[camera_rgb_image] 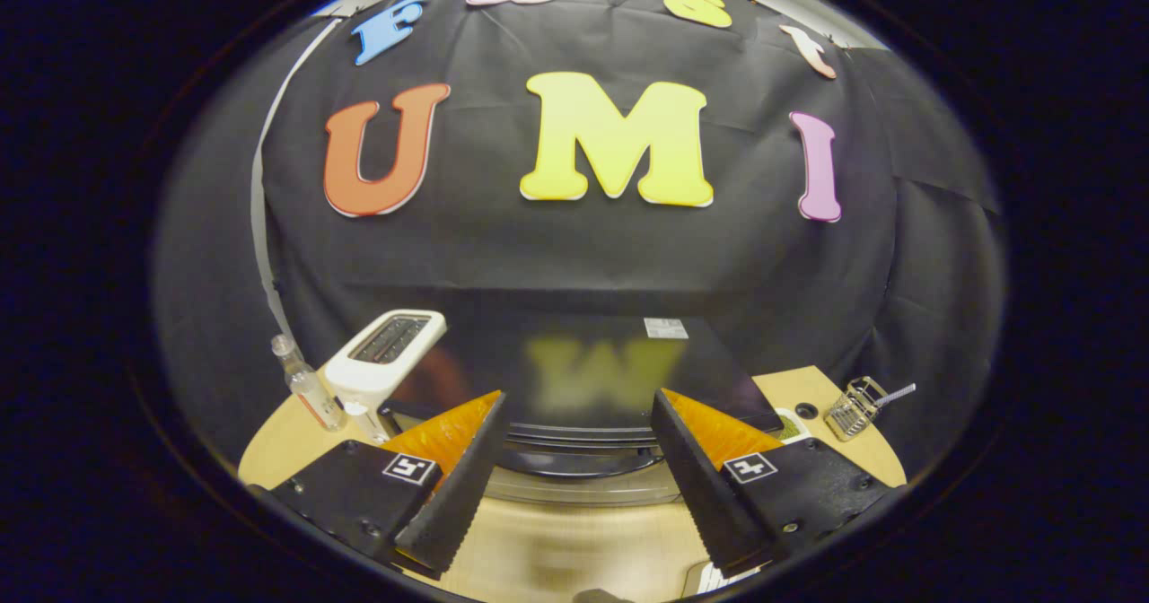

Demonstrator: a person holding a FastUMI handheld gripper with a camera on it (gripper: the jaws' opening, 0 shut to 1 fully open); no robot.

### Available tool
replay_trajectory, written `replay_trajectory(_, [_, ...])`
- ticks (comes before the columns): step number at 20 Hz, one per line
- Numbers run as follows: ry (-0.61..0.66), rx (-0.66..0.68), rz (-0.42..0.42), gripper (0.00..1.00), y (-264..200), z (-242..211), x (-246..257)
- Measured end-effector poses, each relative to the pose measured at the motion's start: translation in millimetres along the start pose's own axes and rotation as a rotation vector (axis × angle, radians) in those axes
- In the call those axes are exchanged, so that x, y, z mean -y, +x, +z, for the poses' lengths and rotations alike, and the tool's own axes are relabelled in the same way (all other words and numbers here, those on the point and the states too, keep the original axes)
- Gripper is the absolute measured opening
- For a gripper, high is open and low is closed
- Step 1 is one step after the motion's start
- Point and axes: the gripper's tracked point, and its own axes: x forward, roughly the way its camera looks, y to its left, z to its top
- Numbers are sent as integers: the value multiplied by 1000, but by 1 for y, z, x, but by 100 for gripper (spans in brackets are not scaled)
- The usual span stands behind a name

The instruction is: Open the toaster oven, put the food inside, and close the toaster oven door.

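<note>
Oven is lying just beyond our spread, empty jaws, its long axis running left to right.

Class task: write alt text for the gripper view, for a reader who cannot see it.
An open gripper hovers above a black toaster oven on a wooden table. Left of the oven stand a white toaster and a small clear bottle; a wire holder sits right.

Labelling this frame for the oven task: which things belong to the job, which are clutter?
Job: toaster oven, just ahead of the open gripper; I can't make out any food.
Clutter: white toaster, clear bottle, wire holder, table.
</note>
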Motion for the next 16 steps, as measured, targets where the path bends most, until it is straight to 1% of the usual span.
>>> replay_trajectory(2, [8,-56,-9,100,11,-16,1])
replay_trajectory(4, [32,-47,-11,100,10,-16,2])
replay_trajectory(7, [40,-61,-6,100,-1,-22,2])
replay_trajectory(10, [13,-57,-5,100,-15,-31,1])
replay_trajectory(16, [-41,-98,34,100,-56,-73,-1])
